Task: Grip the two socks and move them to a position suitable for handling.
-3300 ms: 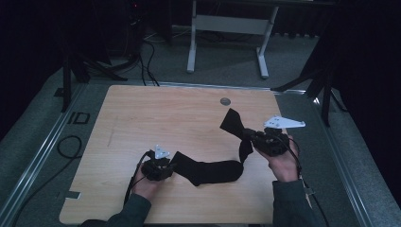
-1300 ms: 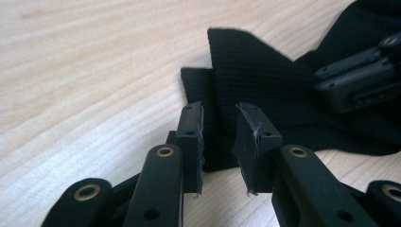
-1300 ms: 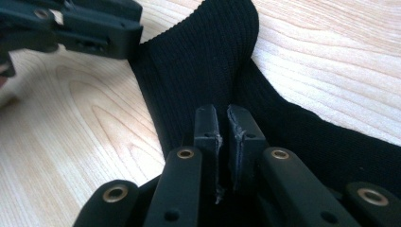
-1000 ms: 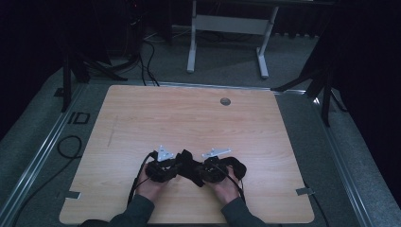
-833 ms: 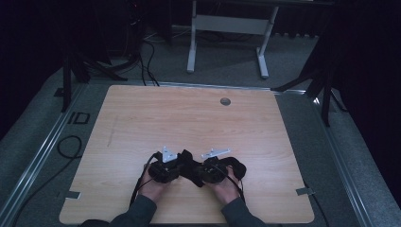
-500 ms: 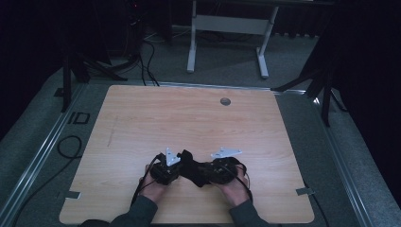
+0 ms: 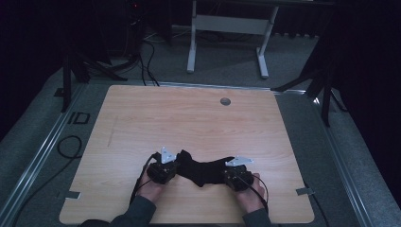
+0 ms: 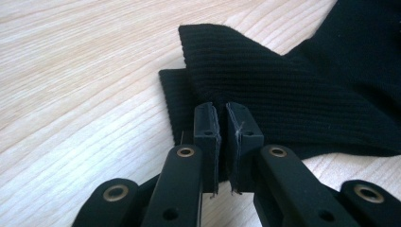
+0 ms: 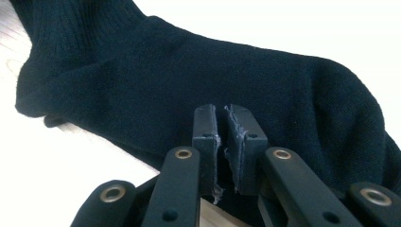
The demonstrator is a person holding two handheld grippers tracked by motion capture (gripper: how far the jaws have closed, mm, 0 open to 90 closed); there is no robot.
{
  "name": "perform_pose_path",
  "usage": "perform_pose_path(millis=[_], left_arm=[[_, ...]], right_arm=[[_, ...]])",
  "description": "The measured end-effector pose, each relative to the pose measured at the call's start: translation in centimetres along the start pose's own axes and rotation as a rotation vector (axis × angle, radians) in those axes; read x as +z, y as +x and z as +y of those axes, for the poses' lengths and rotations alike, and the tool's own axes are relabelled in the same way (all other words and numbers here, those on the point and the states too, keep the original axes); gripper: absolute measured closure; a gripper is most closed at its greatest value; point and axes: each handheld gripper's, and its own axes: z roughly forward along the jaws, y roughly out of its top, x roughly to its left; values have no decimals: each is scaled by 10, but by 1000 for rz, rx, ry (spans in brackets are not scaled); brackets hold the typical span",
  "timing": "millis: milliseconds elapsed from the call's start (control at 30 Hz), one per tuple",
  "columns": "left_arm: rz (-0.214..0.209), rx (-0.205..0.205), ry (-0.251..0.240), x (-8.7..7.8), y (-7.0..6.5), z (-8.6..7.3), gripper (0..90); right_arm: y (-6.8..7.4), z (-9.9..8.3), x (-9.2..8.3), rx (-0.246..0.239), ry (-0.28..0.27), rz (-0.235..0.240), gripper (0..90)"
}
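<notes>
- High view: a black sock (image 7: 204, 169) lies stretched sideways on the wooden worktop (image 7: 189, 118) near its front edge, between the two hands. The left tool (image 7: 174, 166) meets the sock's left end and the right tool (image 7: 229, 171) its right end; each carries a grey three-cornered plate. A small round grommet (image 7: 225, 101) sits in the worktop well beyond the sock, near the far edge. Black cables (image 7: 66, 146) lie on the grey floor to the left of the worktop.
- Left gripper view: the left tool (image 8: 222, 124) has just been closing. Its jaws stand almost together, pinching the ribbed cuff edge of the sock (image 8: 302, 94), which is folded over itself there and rests on the wood grain.
- Right gripper view: the right tool (image 9: 223, 125) has also just been closing. Its jaws are nearly together, with the sock (image 9: 189, 80) spread right behind them; frayed threads hang from the pads (image 9: 236, 137). Whether fabric sits in the narrow gap I cannot tell.
</notes>
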Motion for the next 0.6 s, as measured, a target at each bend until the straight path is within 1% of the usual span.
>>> perform_pose_path(millis=[100, 133, 200, 267, 300, 333, 400, 467, 600], left_arm=[[1, -5, -7, -6, 3, 0, 842], [8, -8, -7, -9, 6, 1, 841], [13, -11, -6, -10, 8, 0, 841], [22, -22, -2, -8, 10, -1, 840], [22, -22, -2, -8, 10, -1, 840], [35, -21, 10, -5, 10, -2, 840], [53, -10, 19, -3, 9, -2, 838], [61, -15, 28, -3, 9, -2, 838], [59, -27, 42, -5, 9, -3, 837]], right_arm=[[0, 0, 0, 5, 1, 3, 818], [-1, 0, 0, 7, 2, 4, 817], [-1, 0, 0, 10, 0, 8, 817], [-1, 0, 0, 11, -1, 10, 817], [-1, 0, 0, 11, -1, 10, 817], [-2, 0, 0, 12, -1, 11, 817], [-1, 0, 0, 8, 2, 9, 817], [-1, 0, 0, 3, 4, 9, 816], [-1, 0, 0, 6, 1, 12, 814]])
